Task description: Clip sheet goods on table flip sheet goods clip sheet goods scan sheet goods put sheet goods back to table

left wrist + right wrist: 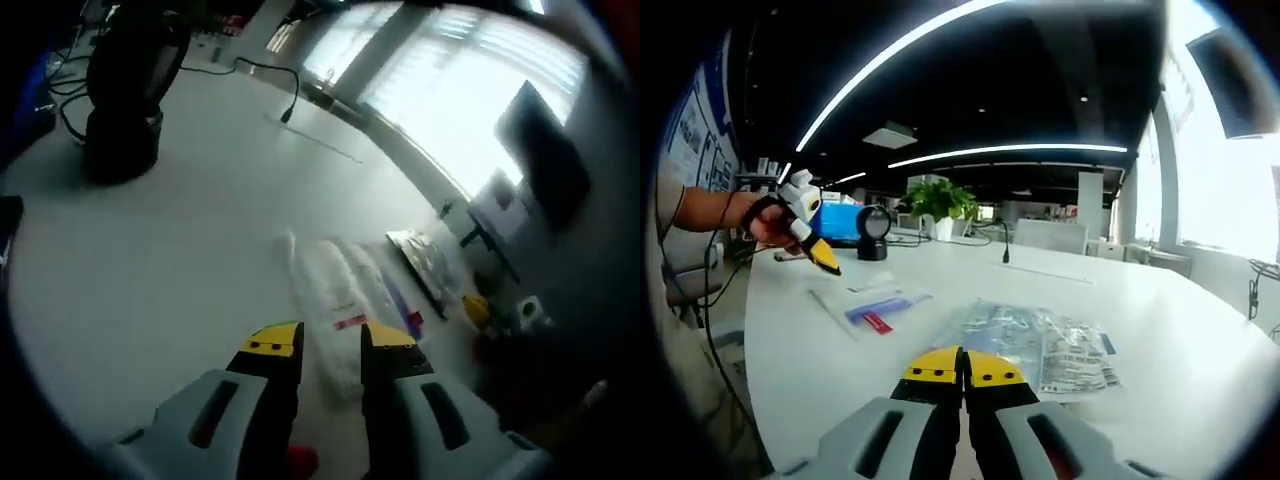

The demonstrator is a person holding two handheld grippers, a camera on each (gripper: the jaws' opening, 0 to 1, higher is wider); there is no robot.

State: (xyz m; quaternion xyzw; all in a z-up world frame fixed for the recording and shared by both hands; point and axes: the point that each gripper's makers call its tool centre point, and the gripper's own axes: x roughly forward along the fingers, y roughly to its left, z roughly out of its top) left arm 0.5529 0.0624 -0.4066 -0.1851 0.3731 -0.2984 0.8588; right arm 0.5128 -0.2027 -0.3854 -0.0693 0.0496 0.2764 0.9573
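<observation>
In the left gripper view we see the left gripper (332, 345) with its yellow-tipped jaws parted and nothing between them, held above the white table (170, 250). Just past the tips lies a clear sheet pack (340, 295) with a red label, blurred so we cannot read it. A second, darker sheet pack (425, 262) lies beyond it near the table edge; its far end is hard to make out.

In the right gripper view we note the right gripper (963, 372) with jaws pressed together, tips low over the near edge of the printed clear pack; whether they pinch it we cannot tell. The pack with the red label lies further left on the table. Beyond it a hand (770, 222) holds the left gripper tilted down above the table, forearm cut off by the view's edge. A black scanner (874, 230) stands behind.
</observation>
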